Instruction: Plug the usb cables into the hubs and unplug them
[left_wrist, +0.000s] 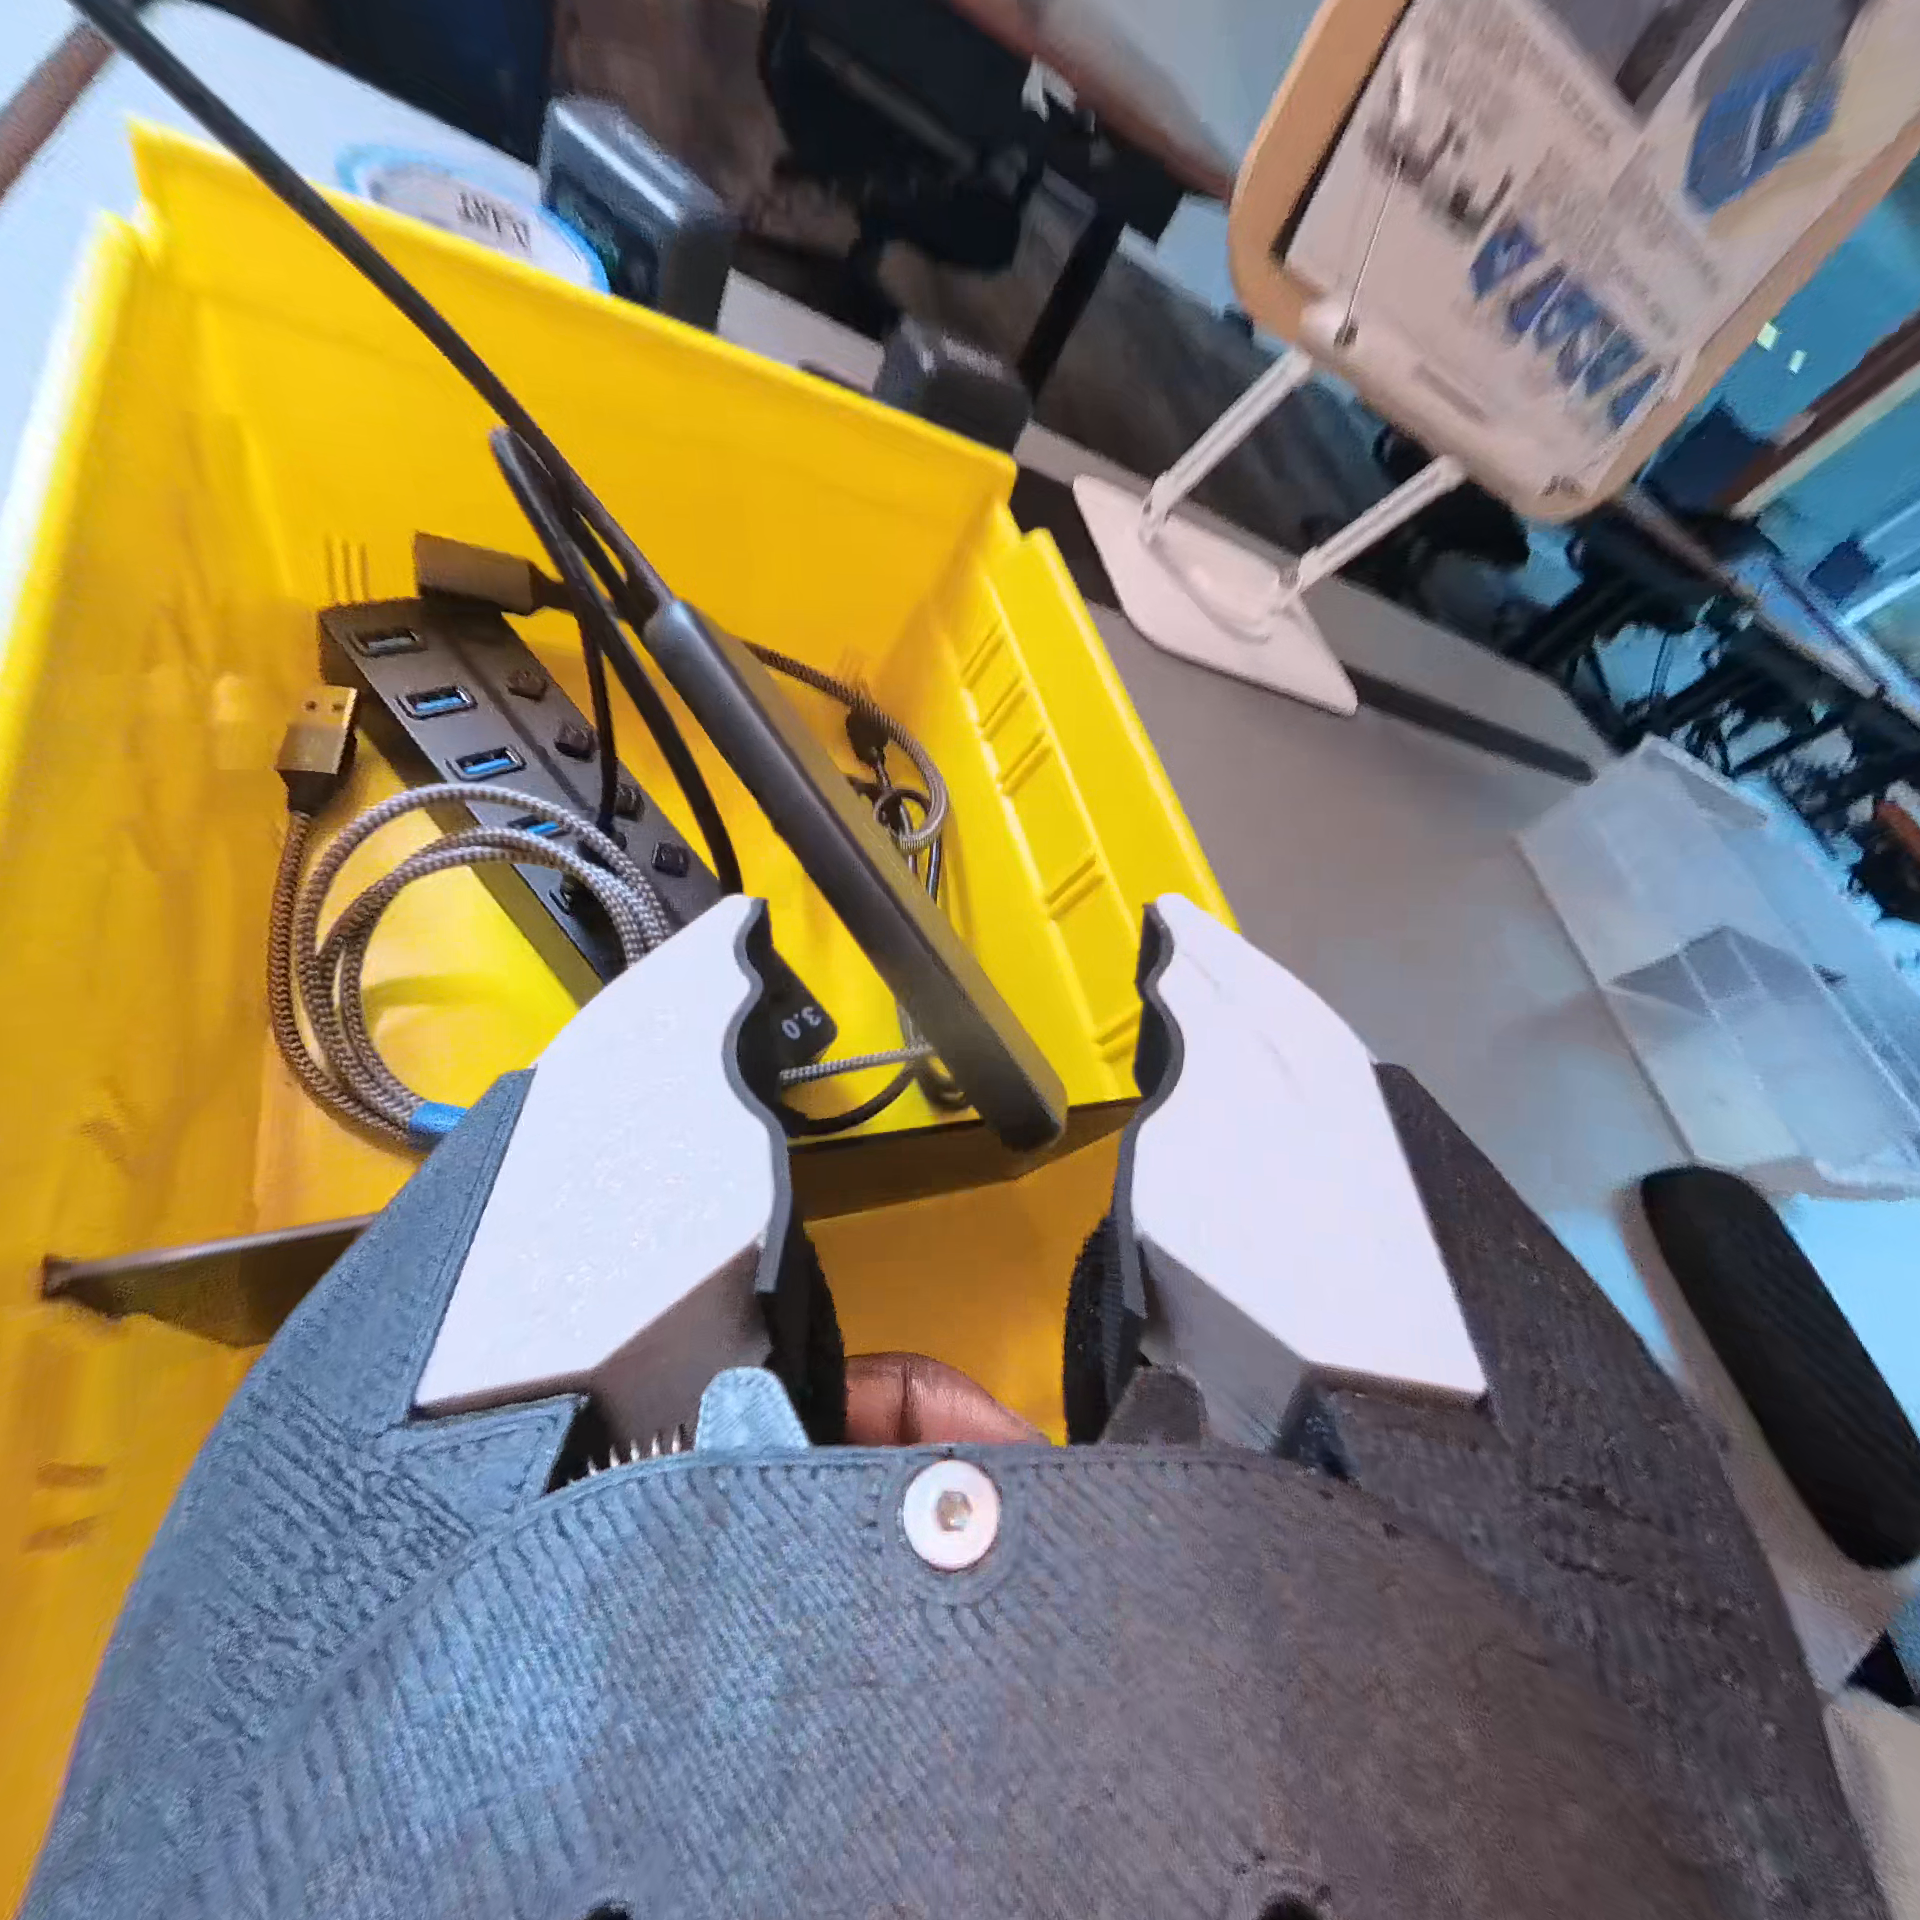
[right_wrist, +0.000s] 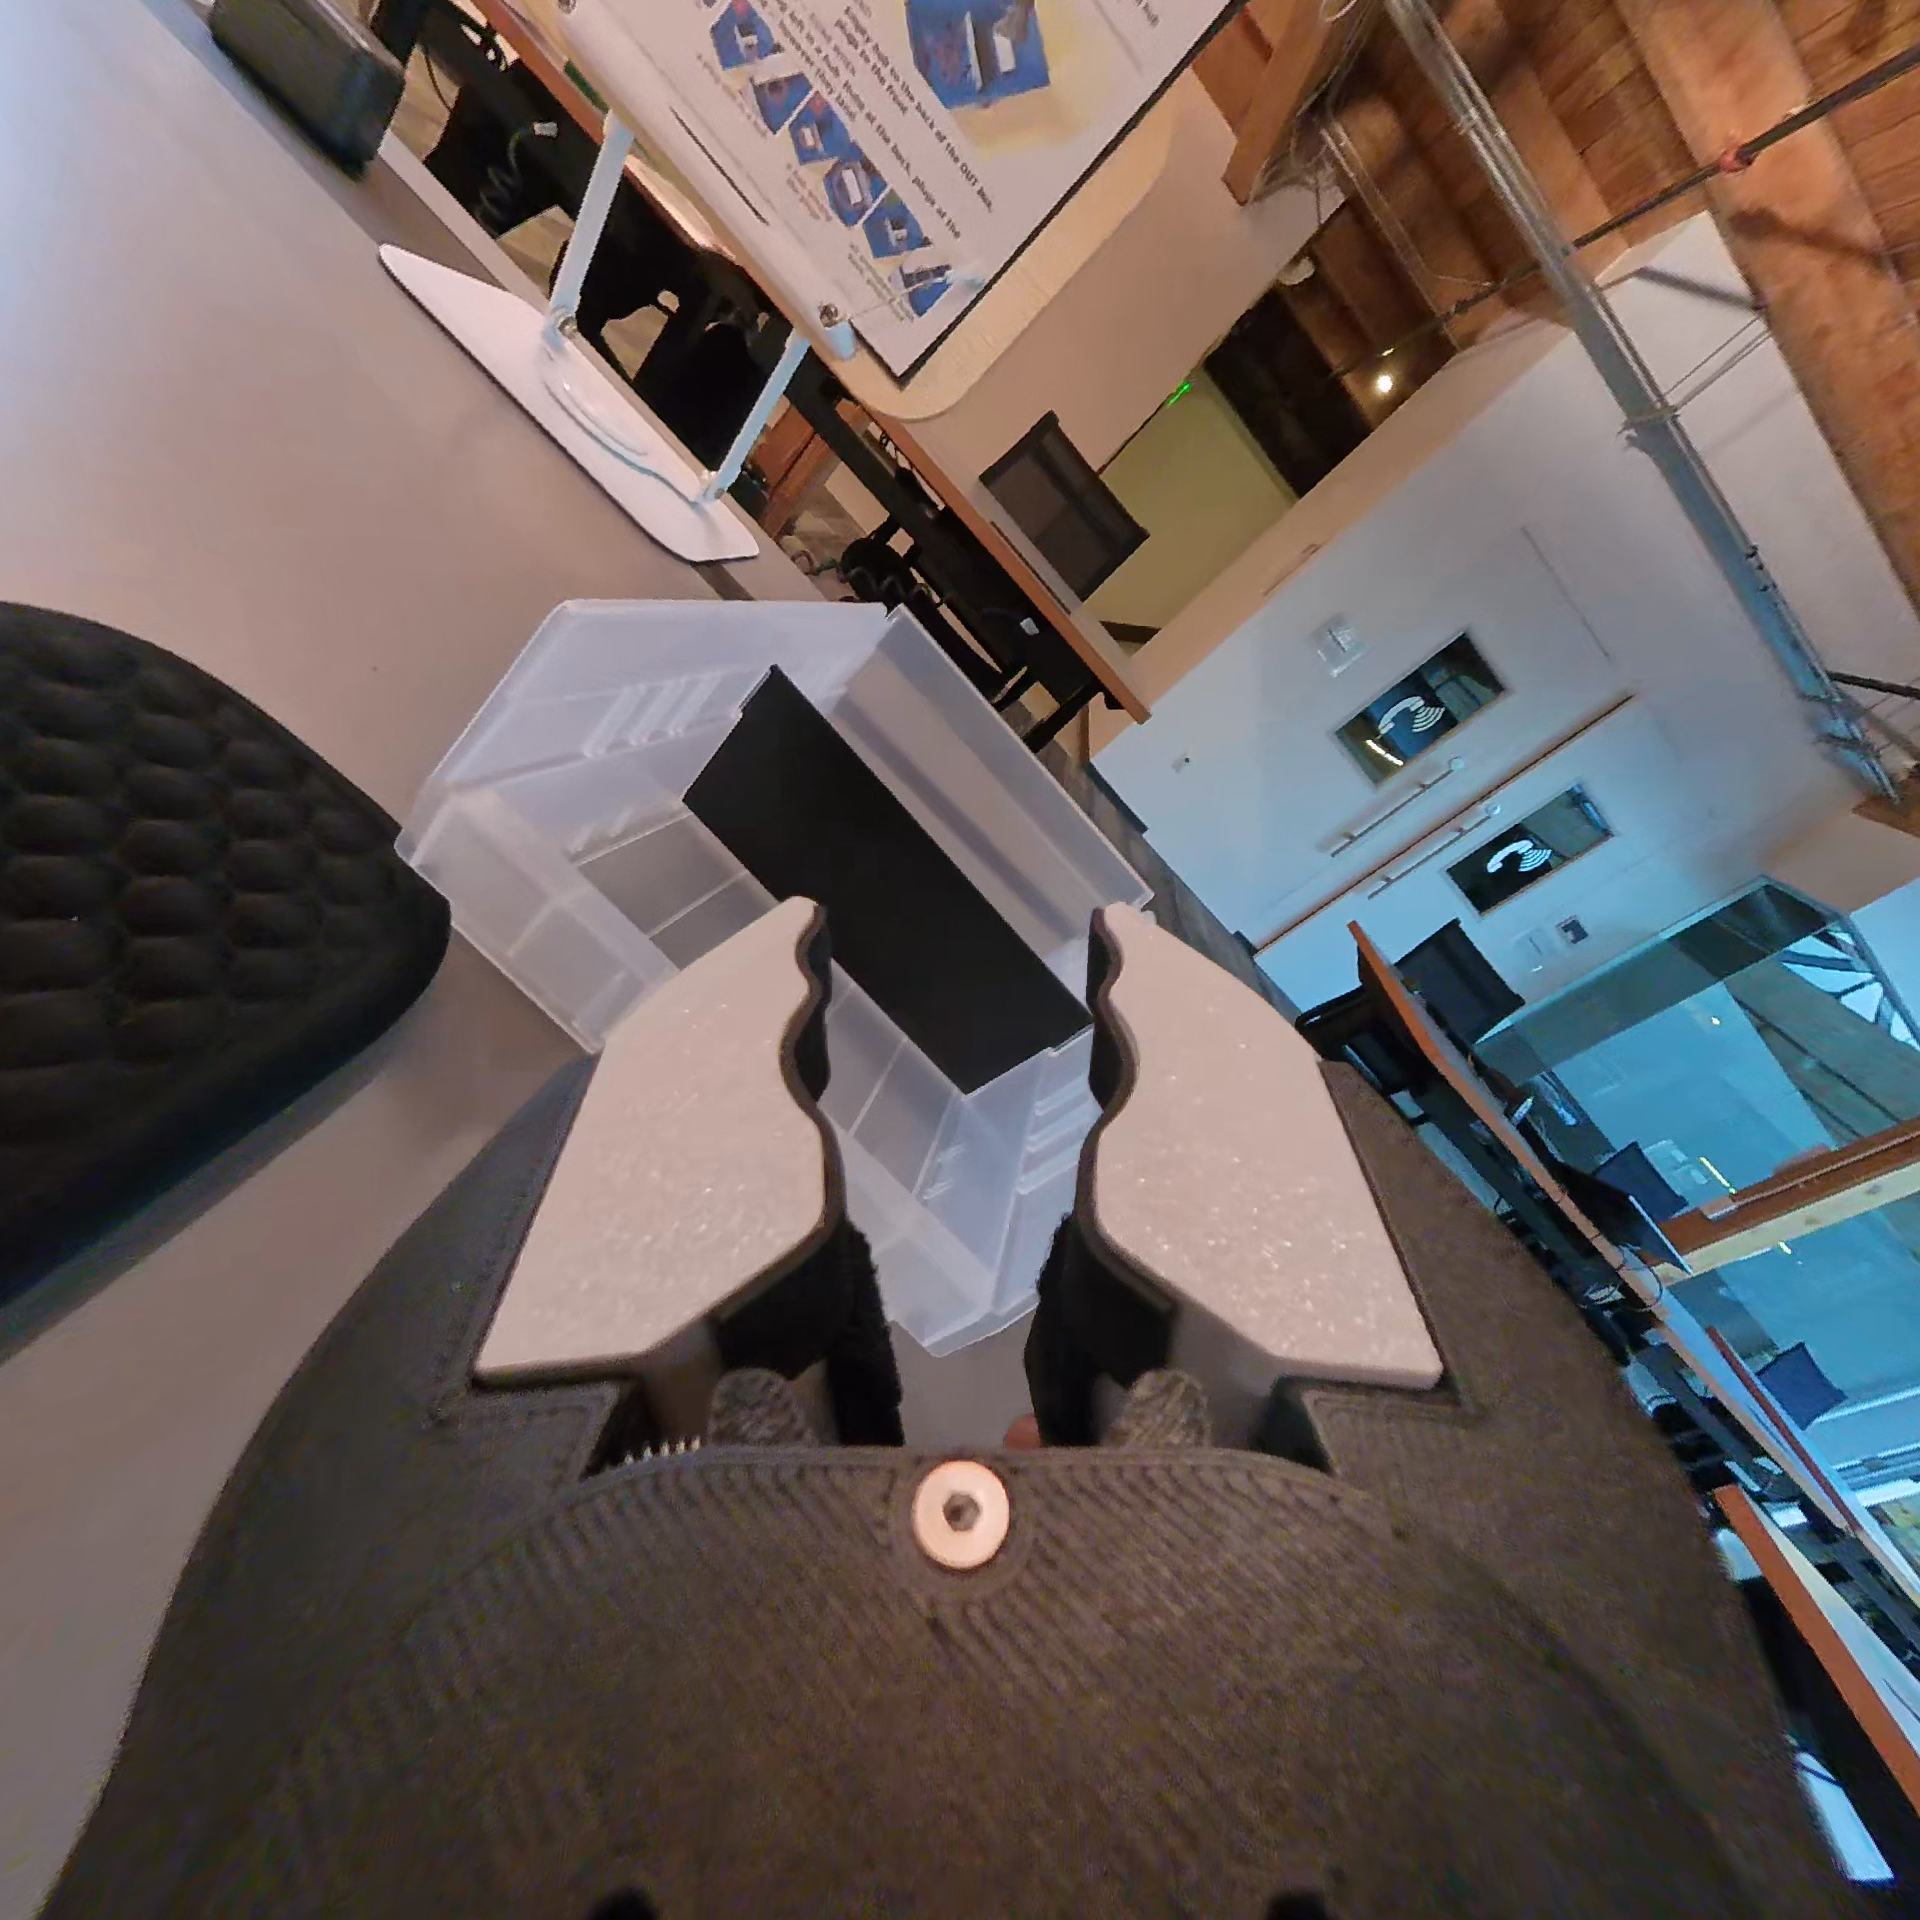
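Left claw (left_wrist: 951, 1023) stands apart and empty above the yellow bin (left_wrist: 727, 436); I aim at the slim hub (left_wrist: 862, 883) between its fingers, braided cable (left_wrist: 343, 935) at left. Right claw (right_wrist: 956, 1013) waits apart before the clear box (right_wrist: 582, 831).

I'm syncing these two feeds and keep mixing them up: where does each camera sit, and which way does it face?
Left wrist view: on the left gripper, looking down into the yellow bin of USB hubs and cables; open fingers and a fingertip show.
Right wrist view: on the right gripper, facing the clear bin; open fingers show.
Shared: the white stand and the clear bin.
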